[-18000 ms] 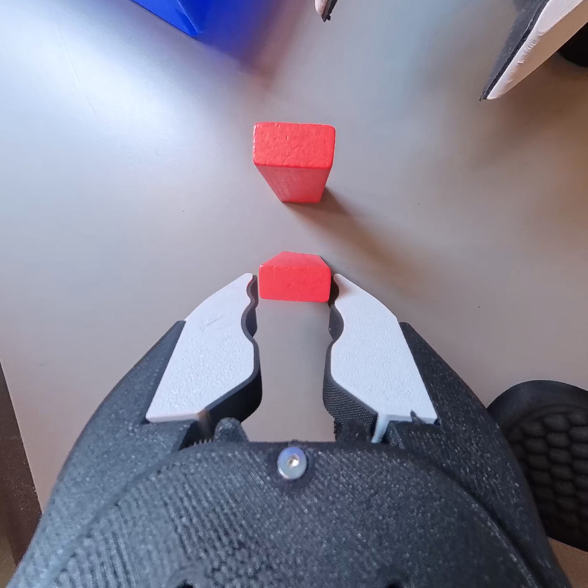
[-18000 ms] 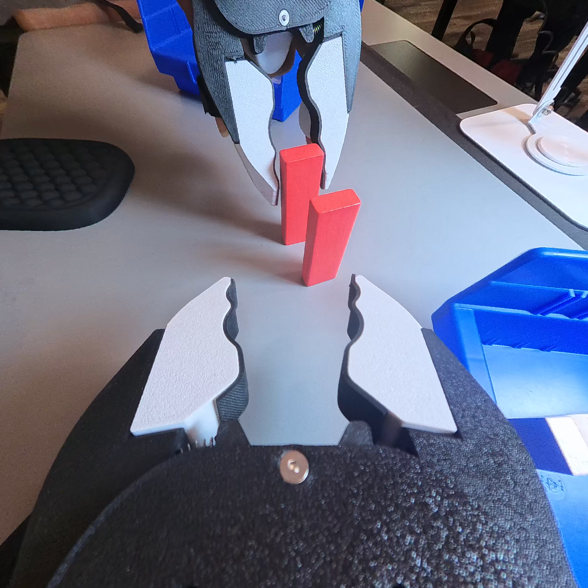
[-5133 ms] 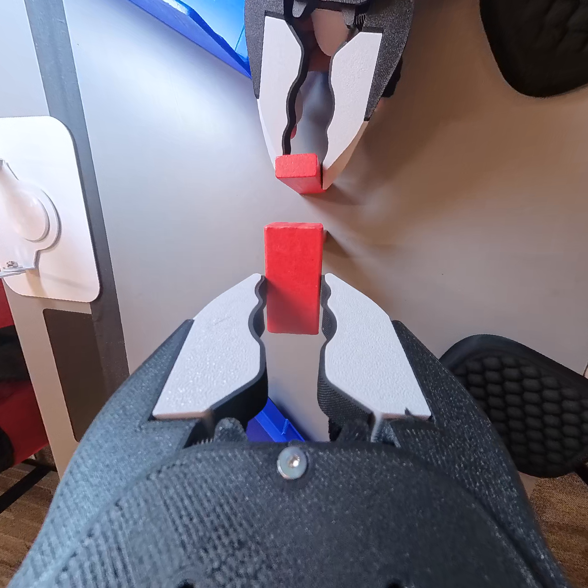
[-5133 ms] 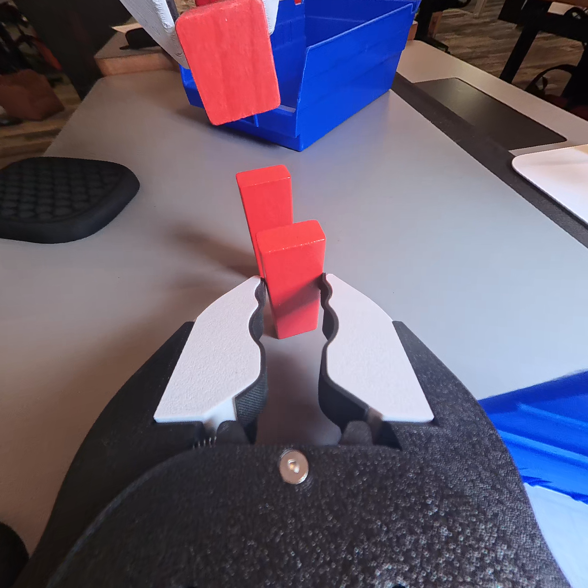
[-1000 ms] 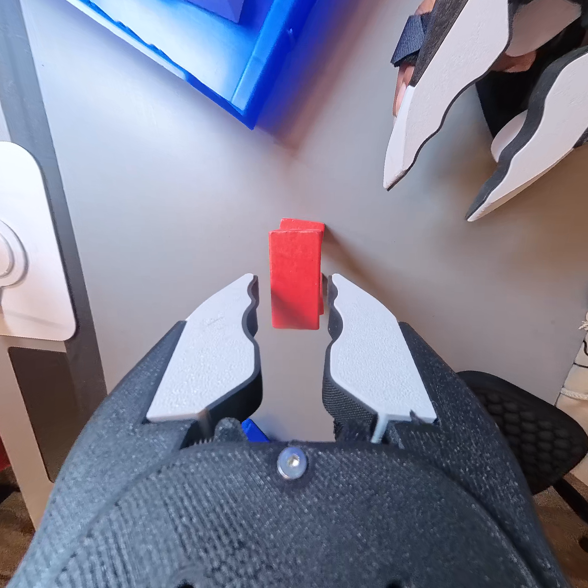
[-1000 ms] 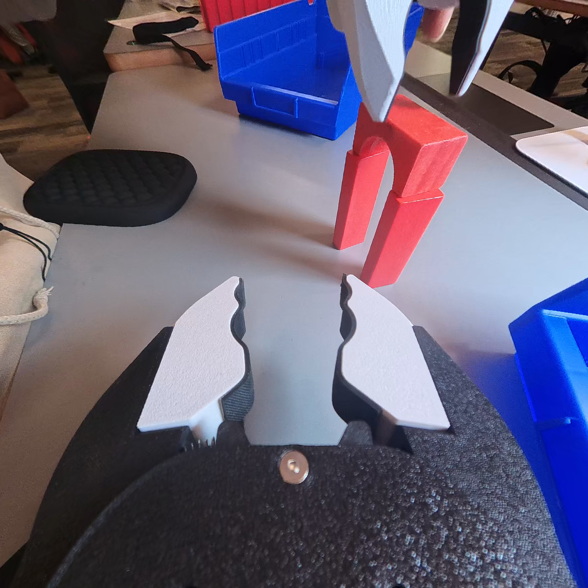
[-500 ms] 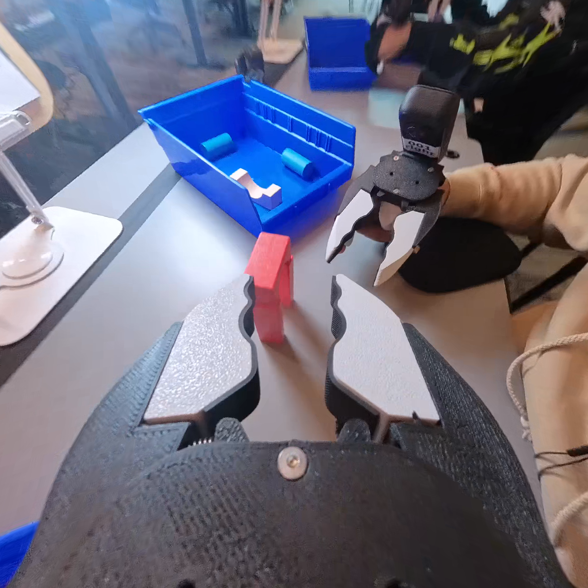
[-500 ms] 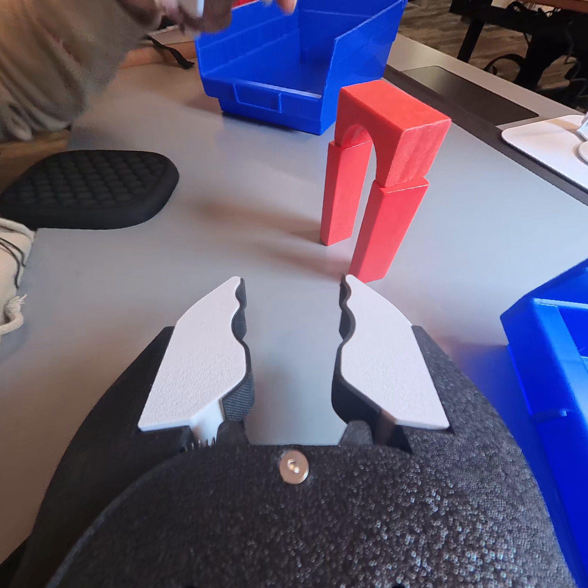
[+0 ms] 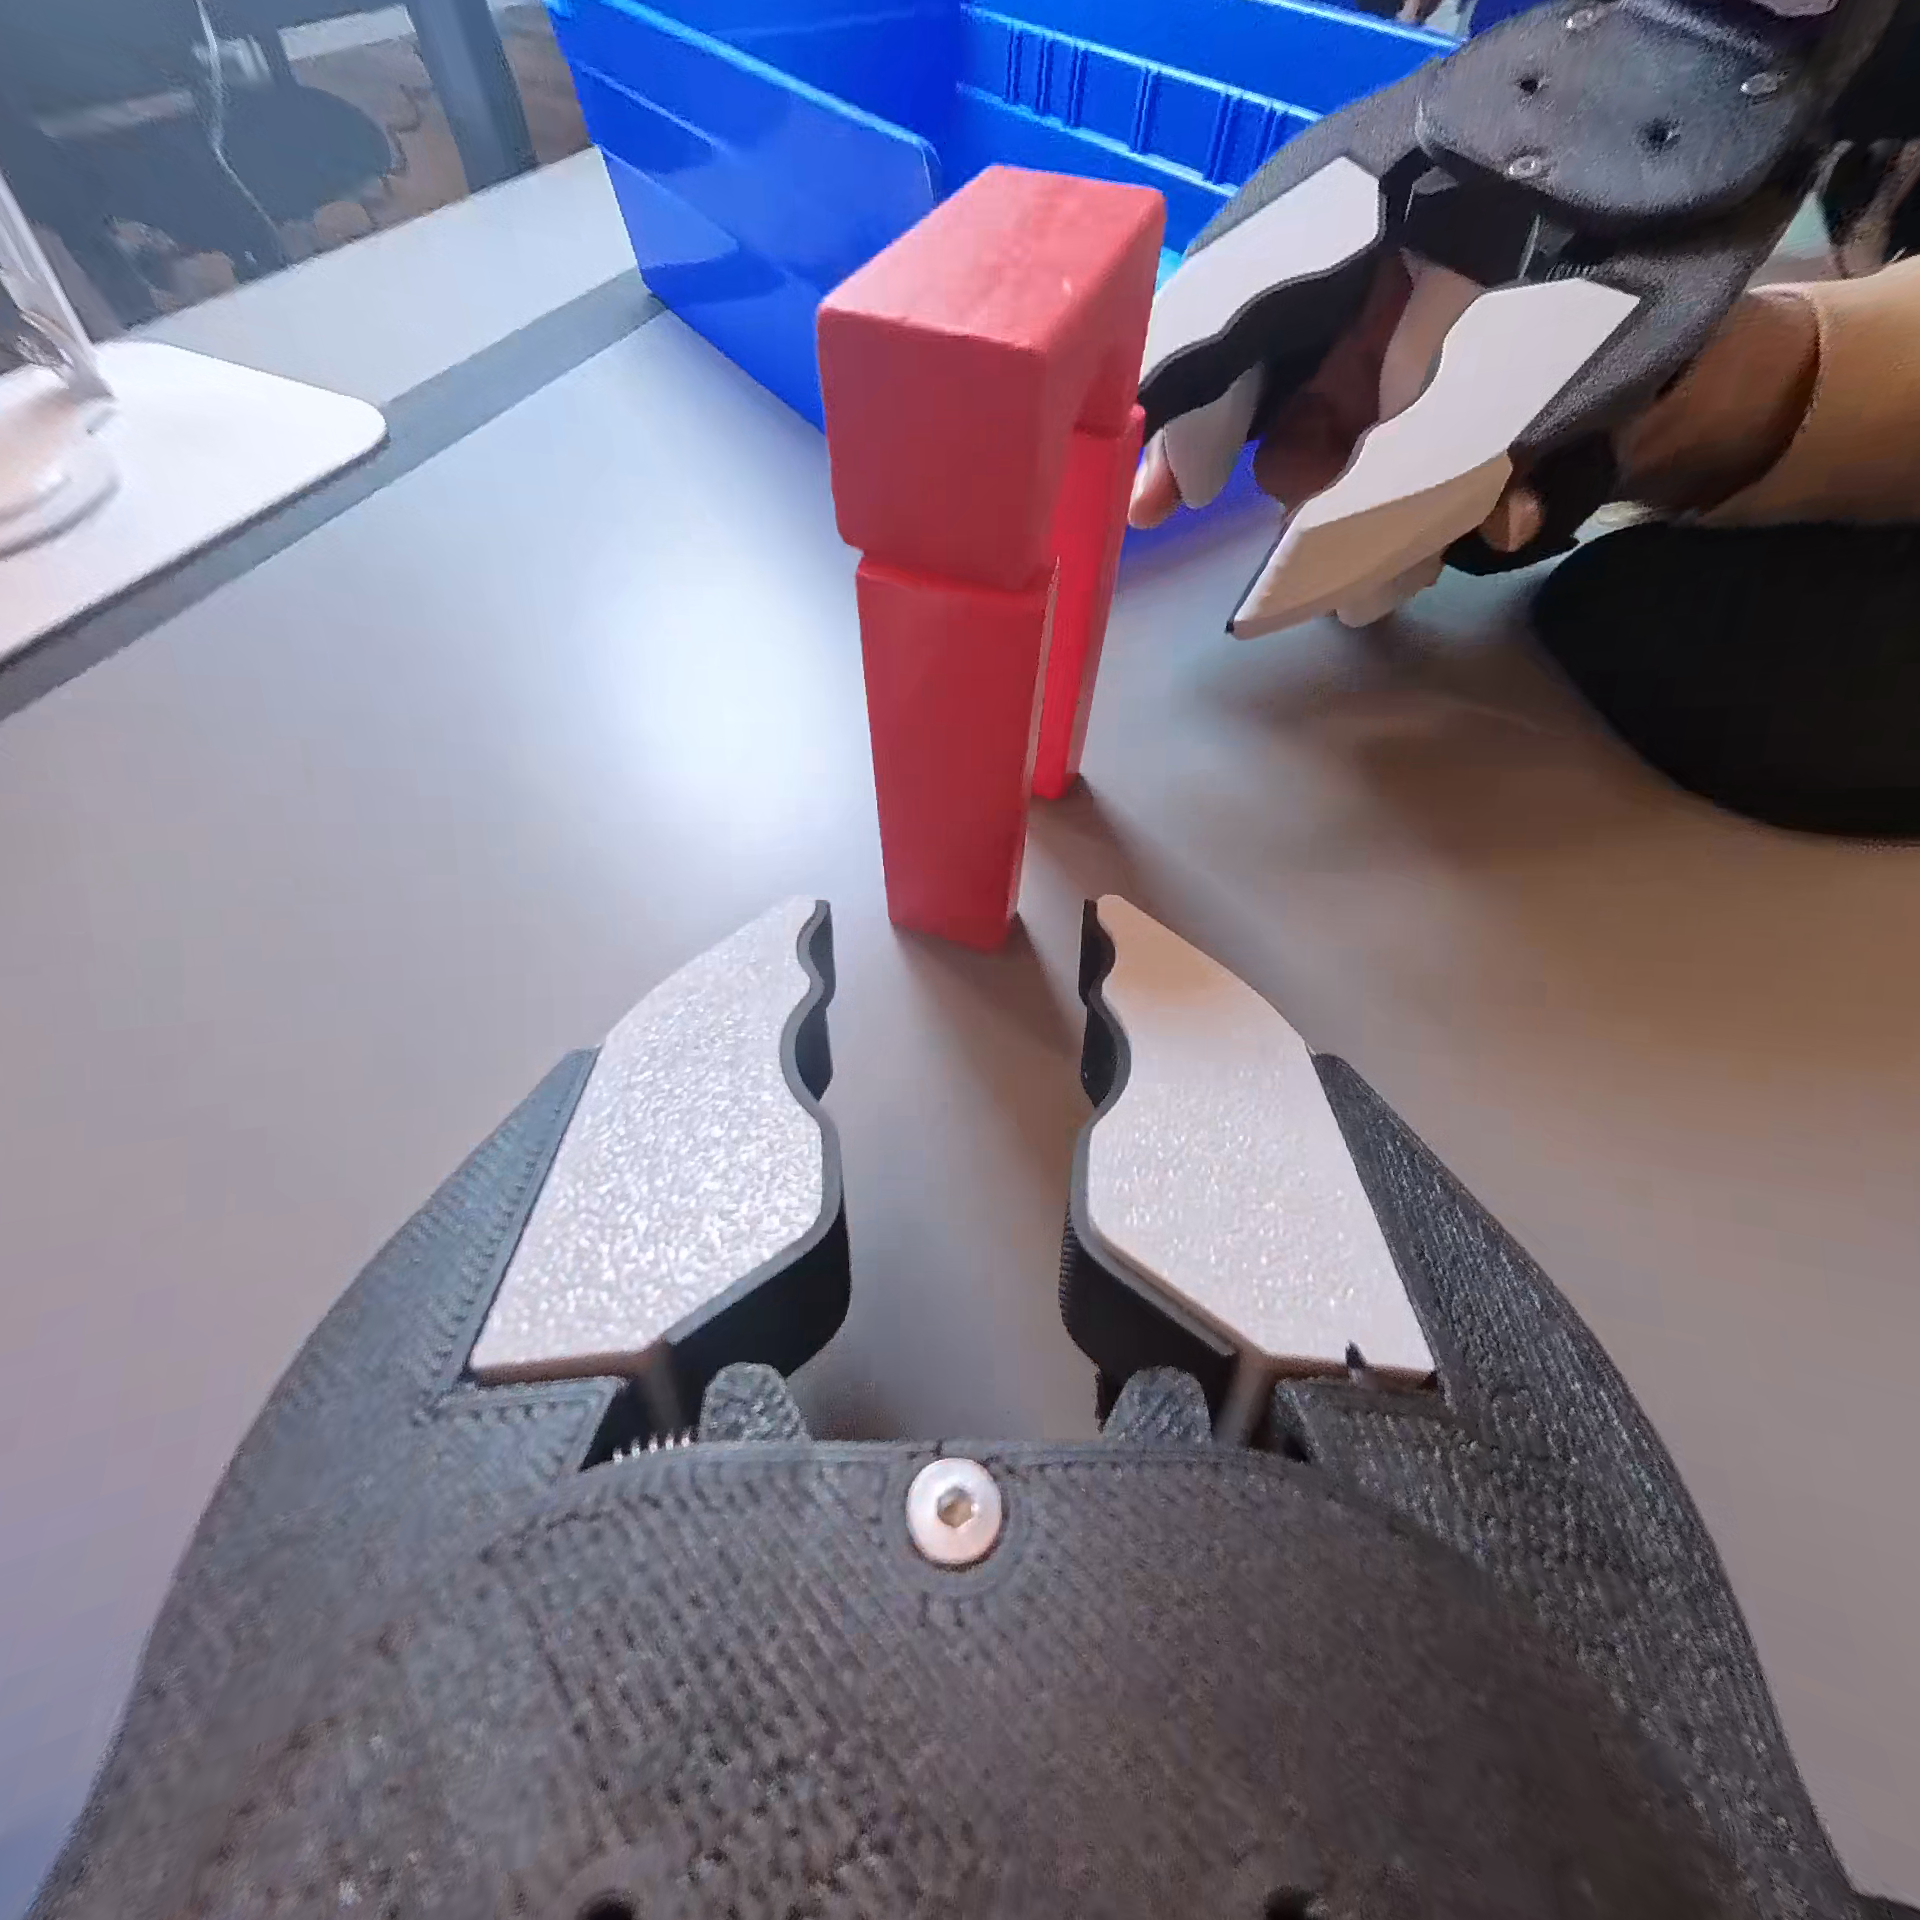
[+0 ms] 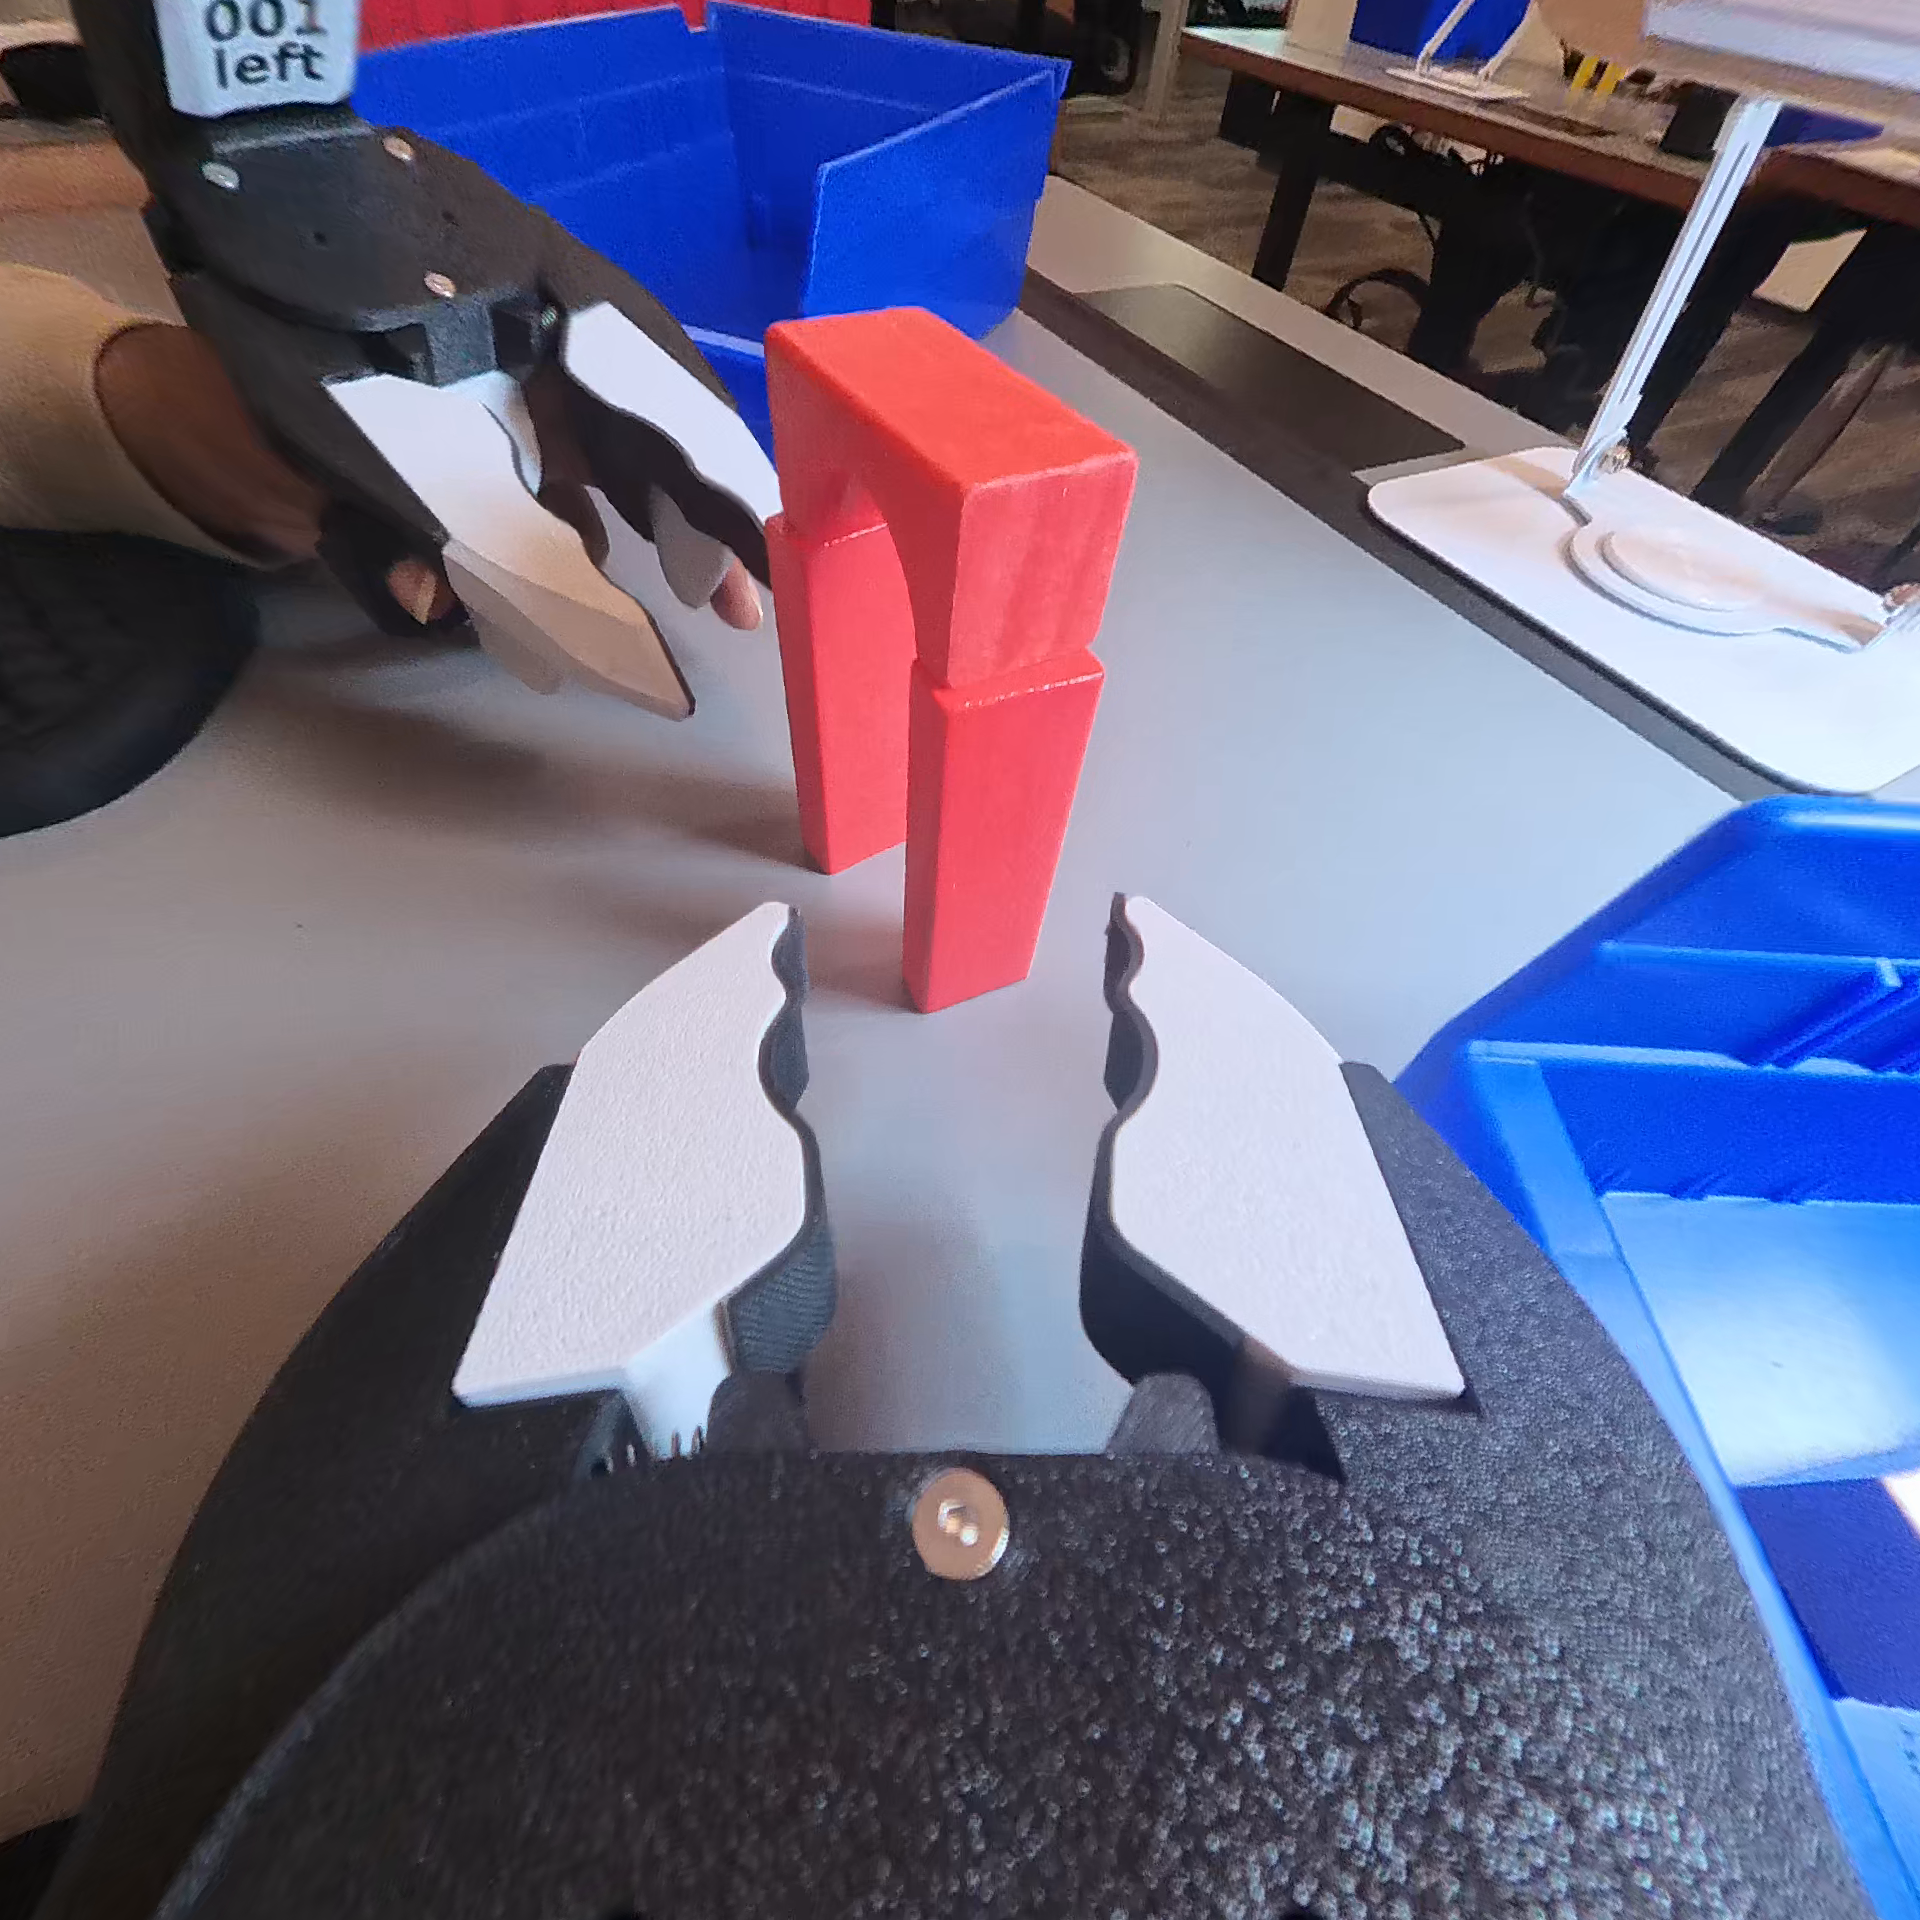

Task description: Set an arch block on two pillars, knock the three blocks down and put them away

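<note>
A red arch block (image 9: pixel 987 364) rests on two upright red pillars, the near pillar (image 9: pixel 956 748) and the far pillar (image 9: pixel 1086 582), on the grey table. My left gripper (image 9: pixel 956 925) is open and empty, low over the table, its tips just short of the near pillar's base. My right gripper (image 10: pixel 954 914) is open and empty on the opposite side, its tips at the base of its nearest pillar (image 10: pixel 987 831), under the arch (image 10: pixel 935 468). Each gripper shows in the other's view: the right gripper (image 9: pixel 1190 509) and the left gripper (image 10: pixel 717 634), both open beside the arch.
A blue bin (image 9: pixel 779 208) stands behind the arch; in the right wrist view it is the near bin (image 10: pixel 1662 1143), and another blue bin (image 10: pixel 727 156) stands beyond. A white lamp base (image 10: pixel 1662 623) and a black pad (image 9: pixel 1766 675) flank the blocks. My right tips are roughly 7 cm from the arch (image 10: pixel 935 468). Look for it in the left wrist view (image 9: pixel 1139 219) too.
My left gripper has dropped from above the arch to table level in front of a pillar. My right gripper has moved closer to the arch. The arch still stands.
</note>
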A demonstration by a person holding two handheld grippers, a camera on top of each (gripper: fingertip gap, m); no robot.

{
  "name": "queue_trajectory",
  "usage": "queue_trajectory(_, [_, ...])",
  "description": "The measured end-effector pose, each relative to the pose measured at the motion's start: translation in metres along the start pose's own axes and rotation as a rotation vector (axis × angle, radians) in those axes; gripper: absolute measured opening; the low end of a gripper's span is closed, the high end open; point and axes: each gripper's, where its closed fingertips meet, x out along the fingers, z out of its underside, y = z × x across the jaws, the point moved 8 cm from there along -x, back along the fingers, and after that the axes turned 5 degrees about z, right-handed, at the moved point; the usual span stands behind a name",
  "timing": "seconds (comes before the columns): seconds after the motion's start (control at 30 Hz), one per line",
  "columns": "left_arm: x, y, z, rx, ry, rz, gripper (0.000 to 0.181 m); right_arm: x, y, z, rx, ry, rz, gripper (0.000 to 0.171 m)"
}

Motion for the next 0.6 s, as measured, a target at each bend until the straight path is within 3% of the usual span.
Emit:
queue_trajectory(0.1, [-0.003, 0.003, 0.000, 0.030, 0.011, -0.032, 0.046, -0.004, -0.001, 0.002, 0.021, 0.003, 0.000, 0.059])
queue_trajectory(0.23, [-0.006, 0.002, 0.002, 0.021, 0.014, -0.067, 0.049, -0.005, -0.007, 0.001, 0.043, -0.023, 0.020, 0.076])
queue_trajectory(0.43, [-0.022, 0.001, 0.006, 0.008, 0.048, -0.111, 0.054, -0.003, -0.023, -0.019, 0.043, -0.065, 0.195, 0.086])
queue_trajectory(0.6, [-0.061, -0.006, -0.002, 0.049, 0.141, -0.206, 0.054, 0.046, -0.048, -0.034, 0.101, -0.094, 0.349, 0.090])
